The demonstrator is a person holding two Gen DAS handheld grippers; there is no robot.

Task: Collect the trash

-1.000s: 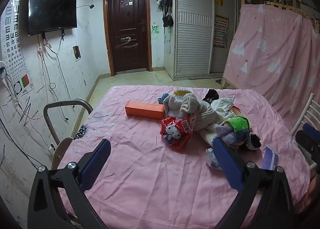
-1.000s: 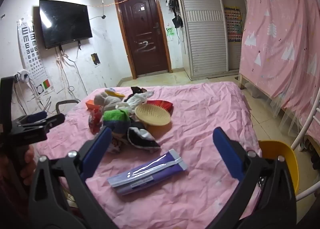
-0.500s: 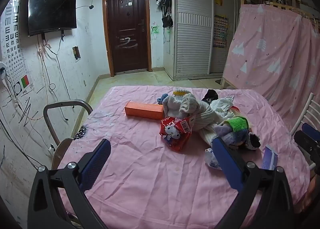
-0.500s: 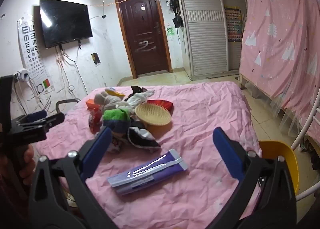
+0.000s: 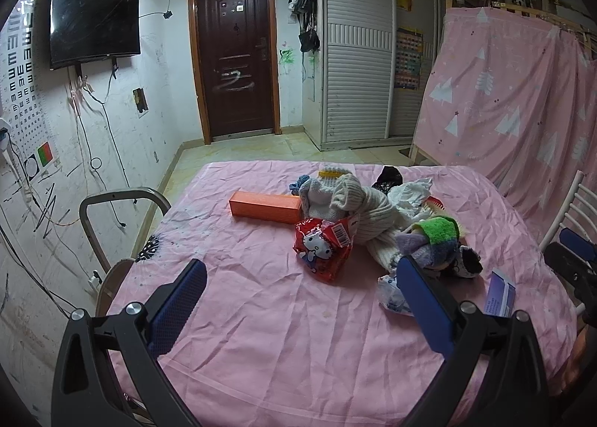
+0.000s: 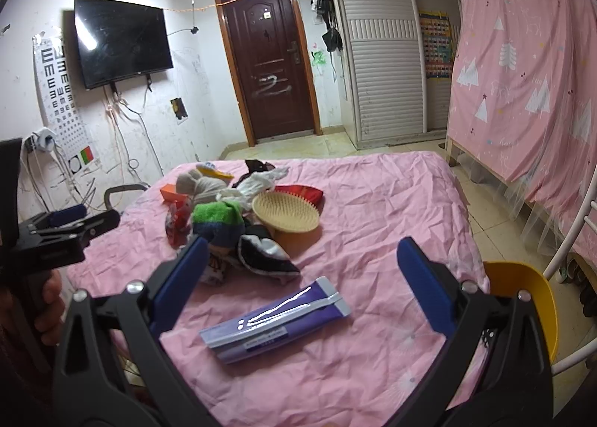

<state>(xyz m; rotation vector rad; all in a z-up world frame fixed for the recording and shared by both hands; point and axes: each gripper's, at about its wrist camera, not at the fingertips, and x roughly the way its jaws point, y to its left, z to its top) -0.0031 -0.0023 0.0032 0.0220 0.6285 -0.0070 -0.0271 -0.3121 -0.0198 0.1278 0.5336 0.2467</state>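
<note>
A pink-covered table (image 5: 261, 333) holds a pile of clutter. A red cartoon snack wrapper (image 5: 324, 248) and an orange box (image 5: 265, 206) lie by knitted clothes (image 5: 369, 210). A crumpled white wrapper (image 5: 391, 296) sits by my left gripper's right finger. My left gripper (image 5: 298, 300) is open and empty above the near table. My right gripper (image 6: 304, 277) is open and empty, just above a purple box (image 6: 276, 318), which also shows in the left wrist view (image 5: 500, 294). The red wrapper (image 6: 177, 221) is half hidden behind the clothes.
A tan hairbrush (image 6: 287, 212) and a green-and-blue sock (image 6: 220, 220) lie in the pile. A yellow chair (image 6: 522, 300) stands at the table's right side, a metal-framed chair (image 5: 112, 214) at its left. A pink curtain (image 6: 522, 72) hangs at right.
</note>
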